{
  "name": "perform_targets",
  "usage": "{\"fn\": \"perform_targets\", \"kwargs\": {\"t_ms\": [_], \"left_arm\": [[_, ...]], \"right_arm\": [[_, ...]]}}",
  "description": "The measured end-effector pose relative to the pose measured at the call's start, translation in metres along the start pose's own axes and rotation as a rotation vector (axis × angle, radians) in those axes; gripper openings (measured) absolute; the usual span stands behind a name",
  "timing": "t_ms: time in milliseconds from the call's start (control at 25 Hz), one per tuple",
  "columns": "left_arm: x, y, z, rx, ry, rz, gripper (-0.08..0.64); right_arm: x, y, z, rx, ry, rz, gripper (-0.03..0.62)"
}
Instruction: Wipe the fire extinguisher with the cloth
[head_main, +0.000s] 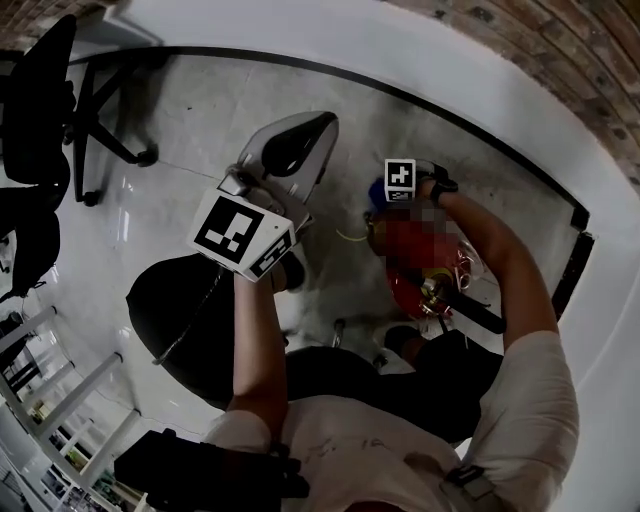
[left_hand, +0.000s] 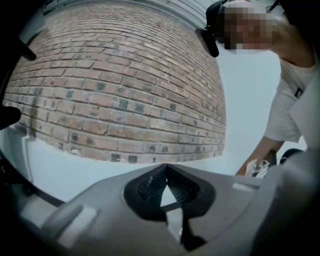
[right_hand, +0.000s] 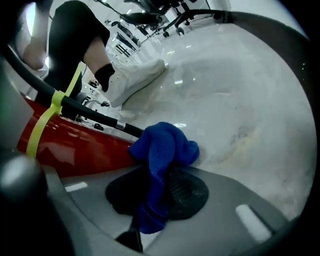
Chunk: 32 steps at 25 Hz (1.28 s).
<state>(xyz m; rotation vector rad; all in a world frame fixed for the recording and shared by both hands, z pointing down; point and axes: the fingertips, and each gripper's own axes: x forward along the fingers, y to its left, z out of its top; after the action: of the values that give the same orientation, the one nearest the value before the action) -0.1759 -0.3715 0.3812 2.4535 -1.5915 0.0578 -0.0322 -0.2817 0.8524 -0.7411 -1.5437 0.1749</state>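
- Right hand-held gripper (right_hand: 167, 192) is pinching a bunched blue knit cloth (right_hand: 162, 150); the fold sticks out past the jaw tips.
- The glossy red fire extinguisher (right_hand: 75, 147) lies low on the pale speckled floor (right_hand: 240, 90), at the person's feet and beneath the right arm in the head view.
- The cloth sits right at the red body, beside the black hose (right_hand: 95, 117) with its yellow tie (right_hand: 47, 117). We read it as touching or very nearly so.
- Left hand-held gripper (left_hand: 166, 172) is raised well clear, with the jaws pressed together on nothing, pointed at a red brick wall (left_hand: 120, 90).
- Our judgement is that the wiping step is in hand, at or just short of contact, and we cannot tell how much of the surface has been covered.
- The next move calls for pressing the cloth flat on the cylinder and stroking along it. The pinch must hold firm so the fold doesn't slip, and the stroke should steer round the hose and tie.
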Motion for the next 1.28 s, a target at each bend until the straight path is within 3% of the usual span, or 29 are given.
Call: {"fn": "perform_targets", "kwargs": {"t_ms": [160,280,400,480,640,800,1000,1120,1280], "left_arm": [[-0.01,-0.008,0.01,0.013,-0.007,0.013,0.002],[-0.023,-0.029,0.028,0.028,-0.034,-0.002,0.002],[-0.043,-0.055,0.047,0.043,-0.075,-0.022,0.002],[-0.054,-0.074,0.061,0.068,-0.126,-0.054,0.002],[-0.089,-0.115,0.085,0.106,-0.191,-0.092,0.002],[-0.133,-0.153,0.1,0.137,-0.225,-0.078,0.002],[-0.179,-0.223,0.1,0.175,-0.236,-0.108,0.002],[-0.212,-0.263,0.09,0.18,-0.242,-0.101,0.002],[-0.267,-0.308,0.065,0.17,-0.241,-0.082,0.002]], "right_arm": [[-0.041,0.005,0.016,0.038,-0.175,-0.074,0.075],[-0.128,0.006,0.036,0.149,-0.451,-0.211,0.074],[-0.234,0.021,0.034,0.232,-0.726,-0.409,0.074],[-0.307,0.042,0.018,0.256,-0.844,-0.581,0.074],[-0.421,0.115,-0.016,0.256,-0.943,-0.909,0.074],[-0.491,0.215,-0.019,0.238,-1.054,-1.15,0.074],[-0.503,0.349,0.007,0.205,-1.161,-1.34,0.074],[-0.479,0.417,0.017,0.247,-1.22,-1.416,0.075],[-0.421,0.487,0.037,0.358,-1.378,-1.409,0.075]]}}
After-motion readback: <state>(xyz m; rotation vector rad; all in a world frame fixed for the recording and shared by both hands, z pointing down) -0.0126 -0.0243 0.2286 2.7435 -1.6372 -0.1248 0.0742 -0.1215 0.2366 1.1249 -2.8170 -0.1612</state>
